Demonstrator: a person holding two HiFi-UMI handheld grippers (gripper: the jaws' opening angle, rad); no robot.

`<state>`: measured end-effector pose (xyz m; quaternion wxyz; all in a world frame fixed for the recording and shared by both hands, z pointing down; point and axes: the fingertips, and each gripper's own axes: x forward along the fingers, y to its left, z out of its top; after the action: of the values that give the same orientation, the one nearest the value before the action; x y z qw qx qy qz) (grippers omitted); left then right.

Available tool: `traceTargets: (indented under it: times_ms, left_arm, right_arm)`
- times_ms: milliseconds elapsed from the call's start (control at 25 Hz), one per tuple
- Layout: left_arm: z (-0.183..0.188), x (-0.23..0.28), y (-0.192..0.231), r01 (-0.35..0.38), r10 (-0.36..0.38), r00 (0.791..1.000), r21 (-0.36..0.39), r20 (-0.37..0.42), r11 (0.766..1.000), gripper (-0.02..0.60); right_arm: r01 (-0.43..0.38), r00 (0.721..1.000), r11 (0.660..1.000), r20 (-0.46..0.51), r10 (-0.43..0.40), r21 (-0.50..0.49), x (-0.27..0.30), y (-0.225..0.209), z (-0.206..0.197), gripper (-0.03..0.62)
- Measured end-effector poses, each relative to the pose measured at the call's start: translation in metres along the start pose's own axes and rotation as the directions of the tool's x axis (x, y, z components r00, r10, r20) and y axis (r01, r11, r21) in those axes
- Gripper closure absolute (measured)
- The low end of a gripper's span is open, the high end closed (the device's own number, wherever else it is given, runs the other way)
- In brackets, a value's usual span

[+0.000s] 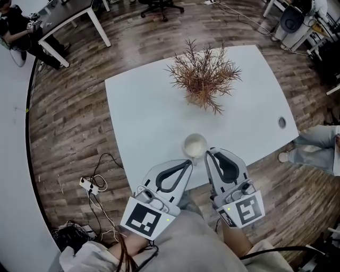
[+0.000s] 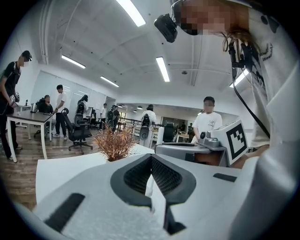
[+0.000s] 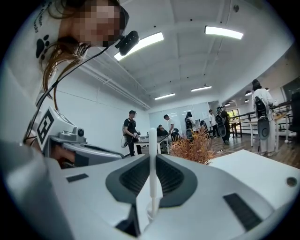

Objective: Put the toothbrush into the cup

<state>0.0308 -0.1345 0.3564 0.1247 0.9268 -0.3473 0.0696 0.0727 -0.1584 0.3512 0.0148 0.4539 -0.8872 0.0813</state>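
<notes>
Surface: white table (image 1: 143, 106), bare but for a dried plant (image 1: 203, 74) near its middle and a pale cup (image 1: 195, 144).
Room: open office with a wood-plank floor (image 1: 69, 122); a desk (image 1: 69, 13) stands far left, and people stand in the background of both gripper views.
Cup: upright, close to the table's near edge, well apart from the plant.
Left gripper (image 1: 189, 161): jaws drawn together to a thin slit. A pale sliver shows in it, and I cannot tell what it is. The tips sit just beside the cup's near side.
Right gripper (image 1: 209, 153): jaws clamped on the toothbrush (image 3: 152, 159), which stands upright between them as a thin white stick. The tips are just right of the cup.
Edges: both grippers reach in over the near edge; a round hole (image 1: 282, 122) lies by the right edge.
Open room: wide bare tabletop to the left of the plant and between plant and cup.
Floor clutter: cables (image 1: 95, 186) left of the table; a seated person's legs (image 1: 313, 146) at the right.
</notes>
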Motion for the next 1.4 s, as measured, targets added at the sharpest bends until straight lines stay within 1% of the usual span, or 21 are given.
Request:
traceTargets:
  times_ms: [280, 760, 1040, 1400]
  left_arm:
    - [-0.008, 0.003, 0.006, -0.009, 0.009, 1.0, -0.018, -0.013, 1.0, 0.574]
    - [-0.019, 0.005, 0.012, -0.013, 0.012, 0.999, -0.032, -0.029, 0.999, 0.574]
    - [-0.019, 0.005, 0.015, -0.017, 0.016, 0.999, -0.038, -0.034, 0.999, 0.574]
    - [-0.02, 0.007, 0.017, -0.014, 0.013, 0.999, -0.044, -0.035, 0.999, 0.574]
  right_arm:
    - [0.013, 1.0, 1.0, -0.008, -0.013, -0.012, 0.025, -0.016, -0.021, 0.541]
    - [0.031, 0.996, 0.999, -0.088, -0.029, 0.019, 0.048, -0.03, -0.066, 0.541]
    - [0.038, 0.993, 0.999, -0.111, -0.036, 0.019, 0.054, -0.034, -0.079, 0.542]
    - [0.051, 0.985, 0.997, -0.167, -0.04, 0.062, 0.057, -0.039, -0.096, 0.54]
